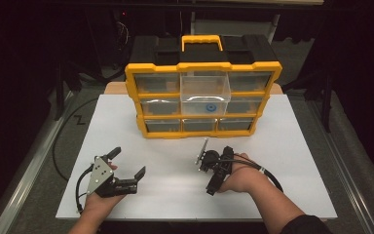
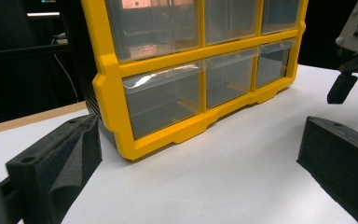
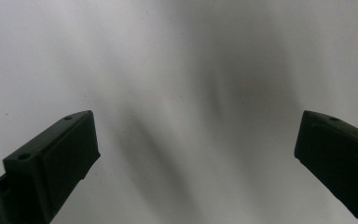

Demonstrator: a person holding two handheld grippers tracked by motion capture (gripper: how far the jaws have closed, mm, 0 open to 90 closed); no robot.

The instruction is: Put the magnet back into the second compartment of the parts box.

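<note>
A yellow-and-black drawer organizer stands at the back middle of the white table. Its clear top-middle drawer is pulled out, and a small blue round thing lies in it. My left gripper rests at the front left, open and empty, and it faces the organizer's lower drawers. Its own view has the left gripper over bare table. My right gripper sits at the front middle and points down at the tabletop. Nothing lies between the wide-open jaws of the right gripper.
The other hand's gripper shows at the upper right of the left gripper view. A black cable loops from the right gripper toward the table's right side. Dark floor and a metal rail lie past the left edge.
</note>
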